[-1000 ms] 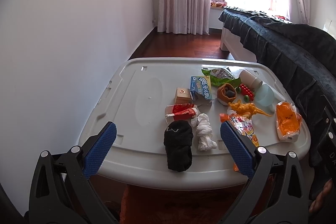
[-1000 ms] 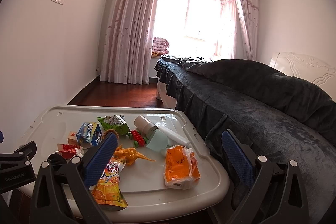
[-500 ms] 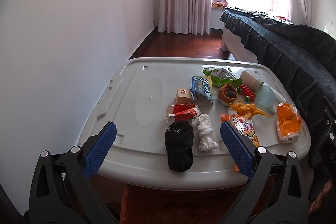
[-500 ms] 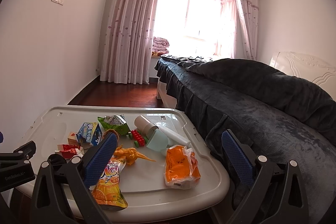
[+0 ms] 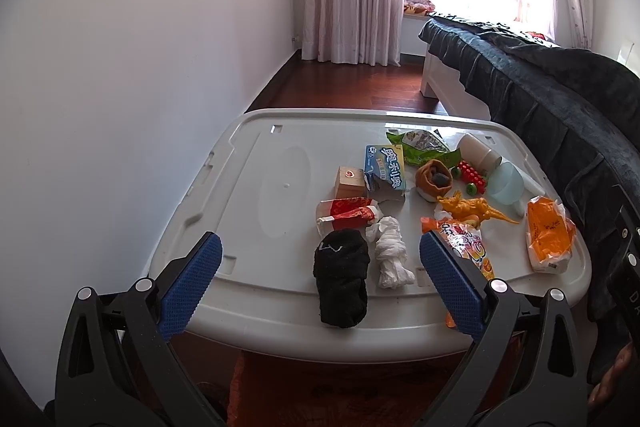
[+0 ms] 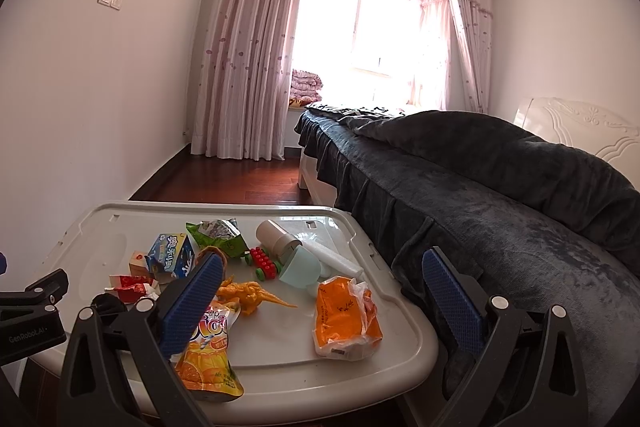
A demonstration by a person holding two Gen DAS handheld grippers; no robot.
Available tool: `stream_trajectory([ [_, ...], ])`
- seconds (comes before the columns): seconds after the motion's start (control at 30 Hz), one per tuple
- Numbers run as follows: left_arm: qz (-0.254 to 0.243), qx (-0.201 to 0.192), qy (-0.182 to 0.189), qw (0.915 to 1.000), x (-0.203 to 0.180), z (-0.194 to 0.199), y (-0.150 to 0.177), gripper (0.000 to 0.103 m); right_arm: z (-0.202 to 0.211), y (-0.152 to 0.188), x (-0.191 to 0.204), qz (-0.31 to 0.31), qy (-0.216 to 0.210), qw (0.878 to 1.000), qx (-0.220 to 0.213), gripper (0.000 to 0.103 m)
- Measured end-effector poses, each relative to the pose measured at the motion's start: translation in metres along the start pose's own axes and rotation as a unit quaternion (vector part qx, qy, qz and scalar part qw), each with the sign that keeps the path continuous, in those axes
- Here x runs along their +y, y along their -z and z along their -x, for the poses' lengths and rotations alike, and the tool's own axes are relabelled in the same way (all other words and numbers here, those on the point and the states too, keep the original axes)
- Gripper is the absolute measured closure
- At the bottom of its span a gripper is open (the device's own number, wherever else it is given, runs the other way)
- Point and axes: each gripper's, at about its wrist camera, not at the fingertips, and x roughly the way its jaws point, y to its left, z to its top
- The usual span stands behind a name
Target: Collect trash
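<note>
A white bin lid (image 5: 248, 211) serves as a table and holds trash: a crumpled white tissue (image 5: 390, 253), a red-white wrapper (image 5: 346, 213), a blue carton (image 5: 386, 167), a green snack bag (image 5: 420, 147), an orange pouch (image 5: 466, 245) and an orange bag (image 5: 546, 239). My left gripper (image 5: 320, 285) is open and empty over the lid's near edge, before a black sock (image 5: 342, 277). My right gripper (image 6: 324, 301) is open and empty; the orange bag (image 6: 344, 319) lies between its fingers in view, the pouch (image 6: 208, 351) under its left finger.
Toys sit among the trash: an orange dinosaur (image 5: 472, 207), a red-green brick car (image 5: 472, 179), a brown sock (image 5: 434, 181), a small wooden box (image 5: 350, 181), a beige cup (image 6: 276, 239) and a pale blue cup (image 6: 300, 269). A dark-covered bed (image 6: 500, 187) borders the lid's right.
The left wrist view has risen and tilted slightly, so the lid sits a little lower in frame. The right wrist view is nearly unchanged. Both grippers stay open.
</note>
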Motion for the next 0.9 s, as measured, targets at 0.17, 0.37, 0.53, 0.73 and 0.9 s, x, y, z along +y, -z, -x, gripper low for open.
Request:
stream_trajectory([
  [0.17, 0.002, 0.001, 0.002, 1.0, 0.002, -0.001, -0.001, 0.006, 0.0, 0.0, 0.0, 0.0, 0.0, 1.0, 0.0, 0.004],
  [0.37, 0.002, 0.003, 0.002, 1.0, 0.002, -0.002, -0.001, 0.006, 0.0, 0.0, -0.001, -0.001, -0.001, 1.0, 0.0, 0.004],
  [0.53, 0.001, 0.005, 0.002, 1.0, 0.002, -0.004, 0.0, 0.006, 0.002, -0.001, 0.0, -0.001, 0.003, 1.0, -0.004, 0.004],
  [0.73, -0.006, 0.028, 0.014, 0.9995, 0.012, -0.02, 0.02, 0.006, -0.002, -0.003, -0.011, -0.014, 0.012, 1.0, -0.004, 0.004],
  [0.9, -0.004, 0.044, 0.041, 0.9982, 0.012, -0.037, 0.033, 0.006, -0.005, -0.002, -0.017, -0.025, 0.013, 1.0, 0.001, 0.004],
])
